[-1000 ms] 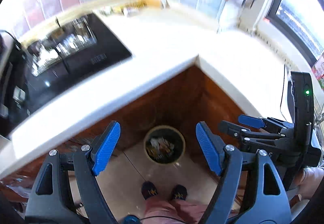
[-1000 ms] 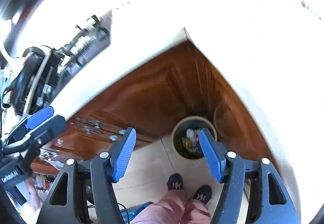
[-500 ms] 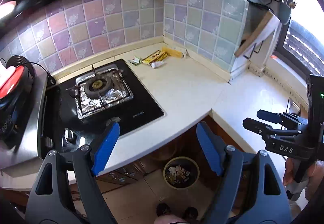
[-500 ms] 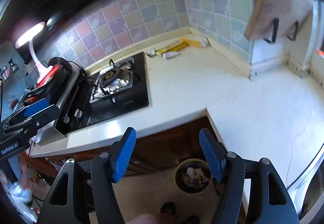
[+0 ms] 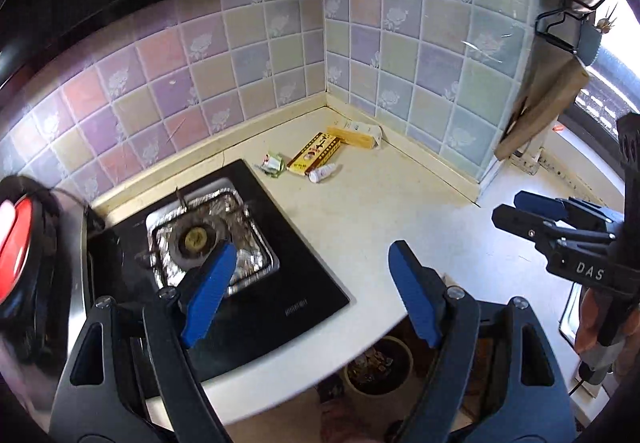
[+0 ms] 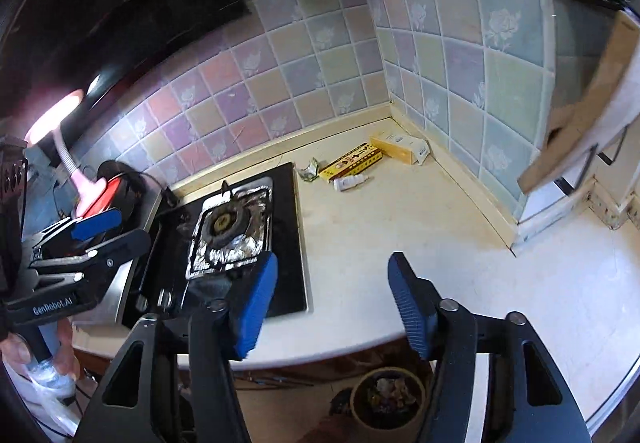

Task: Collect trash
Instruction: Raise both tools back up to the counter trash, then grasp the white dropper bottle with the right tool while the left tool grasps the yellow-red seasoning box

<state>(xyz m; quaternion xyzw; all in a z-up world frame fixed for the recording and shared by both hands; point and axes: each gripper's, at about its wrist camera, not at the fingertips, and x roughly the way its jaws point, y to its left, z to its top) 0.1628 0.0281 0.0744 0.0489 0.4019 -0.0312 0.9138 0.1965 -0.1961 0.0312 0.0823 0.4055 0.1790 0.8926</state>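
**Four pieces of litter in the counter corner, both grippers empty**

Four bits of trash lie together at the upper middle of both views, on the cream countertop (image 5: 360, 211) near the tiled corner: one crumpled green wrapper (image 5: 273, 163), one red-and-yellow flat box (image 5: 313, 153), one small white bottle (image 5: 322, 173) lying on its side just beside that box, and one yellow carton (image 5: 354, 136) with a white end, nearest the wall.

One round bin (image 6: 387, 395) stands on the floor at the lower middle, below the counter edge, with mixed scraps inside.

One gas hob (image 5: 208, 243), its single burner lined with foil, sits left of centre.

The left gripper (image 5: 308, 295) and right gripper (image 6: 332, 307) each have their blue-padded jaws spread apart, holding nothing, above the counter's near edge and well apart from the litter.
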